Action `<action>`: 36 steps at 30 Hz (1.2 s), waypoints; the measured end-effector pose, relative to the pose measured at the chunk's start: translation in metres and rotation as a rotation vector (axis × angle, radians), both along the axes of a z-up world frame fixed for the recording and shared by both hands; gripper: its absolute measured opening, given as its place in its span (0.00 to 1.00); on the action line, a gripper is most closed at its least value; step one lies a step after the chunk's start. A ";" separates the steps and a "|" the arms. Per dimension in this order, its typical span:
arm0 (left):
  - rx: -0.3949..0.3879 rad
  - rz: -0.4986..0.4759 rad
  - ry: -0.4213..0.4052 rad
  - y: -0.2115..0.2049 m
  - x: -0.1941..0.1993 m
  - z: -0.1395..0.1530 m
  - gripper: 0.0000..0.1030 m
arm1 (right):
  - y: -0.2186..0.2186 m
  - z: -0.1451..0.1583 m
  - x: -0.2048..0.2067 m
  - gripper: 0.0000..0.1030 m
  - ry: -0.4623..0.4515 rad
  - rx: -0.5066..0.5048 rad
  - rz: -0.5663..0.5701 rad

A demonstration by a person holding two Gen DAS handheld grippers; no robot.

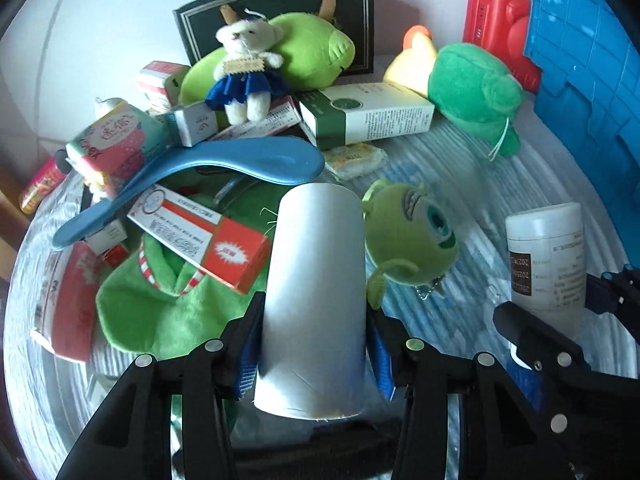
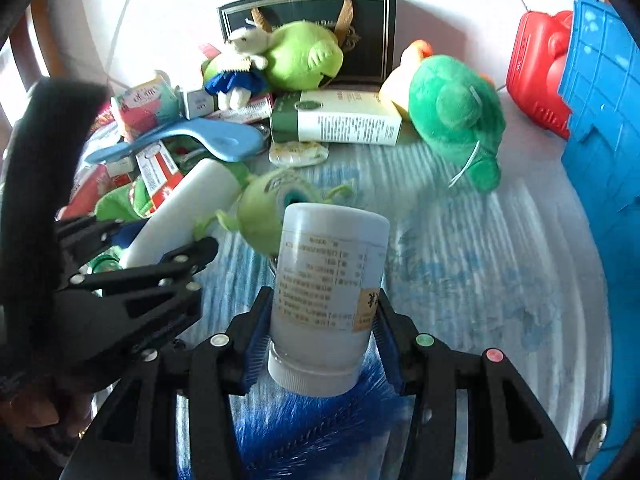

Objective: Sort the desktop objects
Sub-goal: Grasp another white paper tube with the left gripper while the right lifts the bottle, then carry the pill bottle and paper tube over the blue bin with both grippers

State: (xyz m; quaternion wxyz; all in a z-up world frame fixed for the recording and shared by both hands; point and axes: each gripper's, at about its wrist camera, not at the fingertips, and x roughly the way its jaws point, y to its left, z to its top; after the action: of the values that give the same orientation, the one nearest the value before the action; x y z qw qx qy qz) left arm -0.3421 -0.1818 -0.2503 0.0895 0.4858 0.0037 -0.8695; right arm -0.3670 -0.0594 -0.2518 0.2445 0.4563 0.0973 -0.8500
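Observation:
My left gripper point(image 1: 316, 308) is shut on a plain white cylinder point(image 1: 316, 280), its blue pads pressed on both sides. The cylinder stands tilted over a pile of green plush and a red-and-white medicine box point(image 1: 204, 236). My right gripper point(image 2: 324, 294) is shut on a white labelled bottle point(image 2: 332, 264), cap end toward the camera, held above the striped cloth point(image 2: 460, 248). A one-eyed green plush point(image 1: 416, 236) lies between the two held things. In the right wrist view the left gripper point(image 2: 160, 236) sits at the left with the cylinder point(image 2: 188, 208).
A blue plastic scoop point(image 1: 224, 164), a green-and-white box point(image 1: 368, 114), a small teddy bear point(image 1: 244, 68) and a dark gift bag point(image 1: 280, 4) crowd the back. A green turtle plush point(image 1: 476, 92), red canister point(image 1: 500, 28) and blue crate point(image 1: 592, 92) stand at the right.

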 end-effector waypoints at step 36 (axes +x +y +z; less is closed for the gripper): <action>-0.118 -0.070 0.530 0.109 0.163 0.306 0.44 | 0.133 0.275 0.142 0.46 0.427 -0.136 -0.129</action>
State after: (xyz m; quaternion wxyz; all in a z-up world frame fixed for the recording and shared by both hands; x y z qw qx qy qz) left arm -0.1795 -0.0730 0.0552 0.0836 0.2353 -0.0402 -0.9675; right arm -0.2246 0.0735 0.0235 0.1935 0.2537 0.0601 -0.9458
